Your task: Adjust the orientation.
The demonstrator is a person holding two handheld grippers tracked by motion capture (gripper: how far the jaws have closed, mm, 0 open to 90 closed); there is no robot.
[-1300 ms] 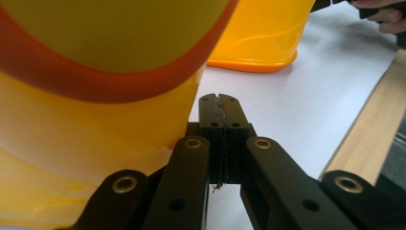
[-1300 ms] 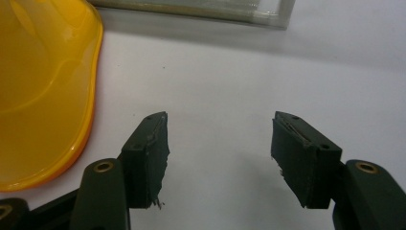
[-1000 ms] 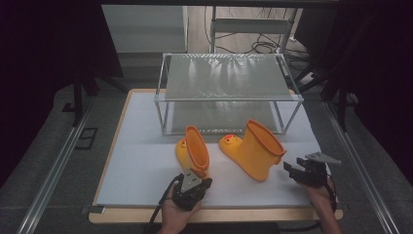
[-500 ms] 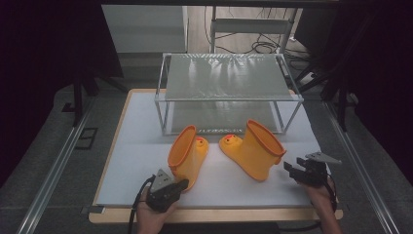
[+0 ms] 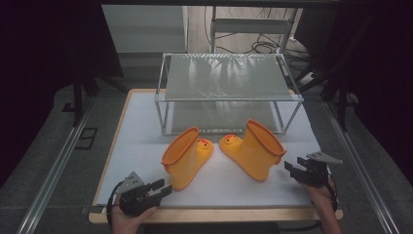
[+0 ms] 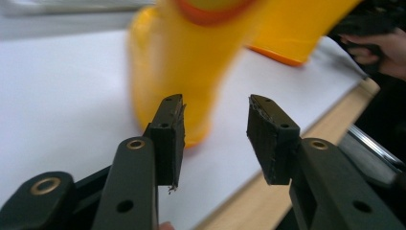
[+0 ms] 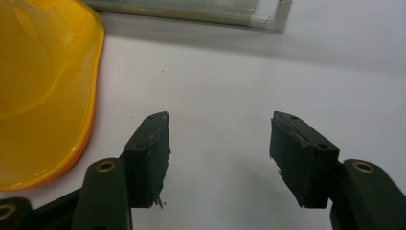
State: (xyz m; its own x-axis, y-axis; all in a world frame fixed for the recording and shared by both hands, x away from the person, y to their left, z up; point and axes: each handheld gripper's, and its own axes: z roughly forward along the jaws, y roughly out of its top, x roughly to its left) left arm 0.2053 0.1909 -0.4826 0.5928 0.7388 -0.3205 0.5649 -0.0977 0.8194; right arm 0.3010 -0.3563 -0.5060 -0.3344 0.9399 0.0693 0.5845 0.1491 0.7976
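A: Standing upright now: left boot [image 5: 186,157] on the white mat [image 5: 146,141], toe toward the rack [image 5: 228,92], just beside the right boot [image 5: 254,150]. Left gripper [image 5: 163,188] sits near its heel, jaws just opened, nothing between them.

B: Right gripper [image 5: 293,168]?

A: Jaws apart, empty, hovering off the right boot's cuff, near the desk [image 5: 219,214] edge.

B: Next step, as you read it?

A: Probably squaring the pair, or lifting one toward the rack. Left gripper view is blurred, so contact with the heel is hard to call; looks clear of it.

B: How to do it well?

A: Grip the cuff rim, one jaw inside the shaft, one outside. Soft rubber, likely to flex, so close gently. Keep the boot upright and move it slowly; it stands close enough to tip its neighbour.
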